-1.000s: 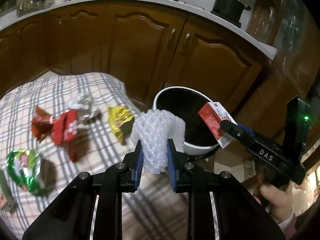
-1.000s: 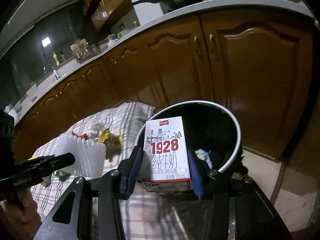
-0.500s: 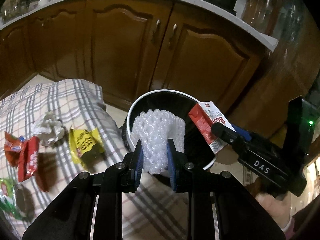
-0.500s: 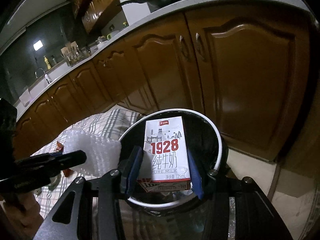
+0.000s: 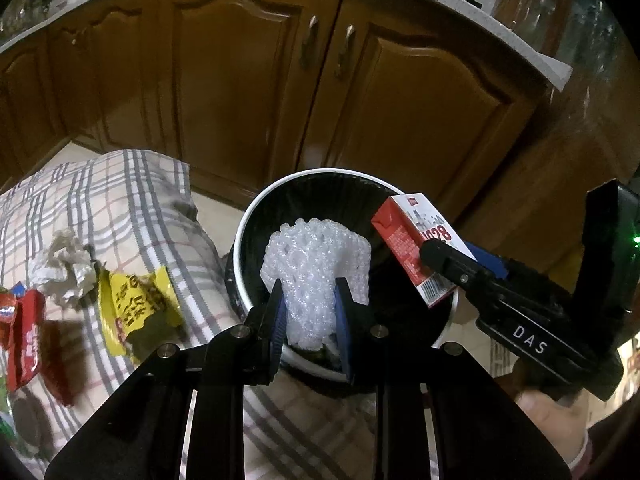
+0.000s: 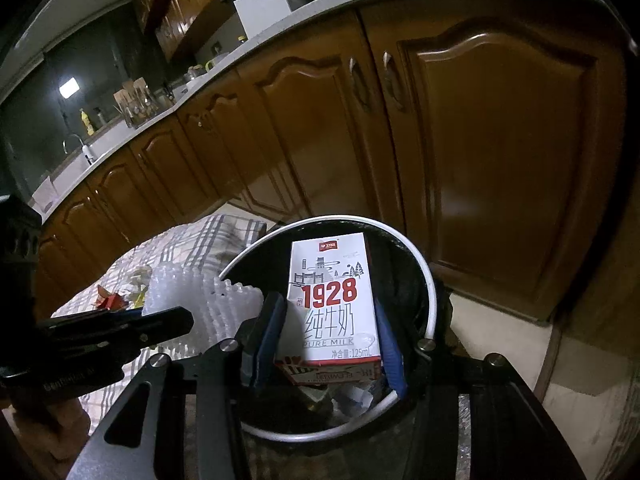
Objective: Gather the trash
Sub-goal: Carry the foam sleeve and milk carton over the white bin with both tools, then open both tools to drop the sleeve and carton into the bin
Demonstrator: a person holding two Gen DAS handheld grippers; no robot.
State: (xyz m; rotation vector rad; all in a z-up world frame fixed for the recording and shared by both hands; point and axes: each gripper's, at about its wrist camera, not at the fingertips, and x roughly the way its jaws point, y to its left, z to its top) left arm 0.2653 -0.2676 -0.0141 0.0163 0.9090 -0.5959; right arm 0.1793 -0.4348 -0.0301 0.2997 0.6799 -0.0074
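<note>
My left gripper (image 5: 309,316) is shut on a wad of white bubble wrap (image 5: 316,264) and holds it over the black bin with a white rim (image 5: 256,216). My right gripper (image 6: 330,344) is shut on a red and white 1928 milk carton (image 6: 332,300), held upright above the bin (image 6: 428,276). The carton (image 5: 416,248) and right gripper also show at the right of the left wrist view. The bubble wrap (image 6: 188,300) and left gripper show at the left of the right wrist view. Some trash lies at the bin's bottom.
On the checked cloth (image 5: 132,200) left of the bin lie a yellow wrapper (image 5: 132,304), crumpled white paper (image 5: 64,268) and red wrappers (image 5: 22,336). Brown cabinet doors (image 5: 240,80) stand behind the bin.
Both grippers have moved forward from beside the table to over the bin's opening, each still holding its piece. The table trash has slid to the left of the view.
</note>
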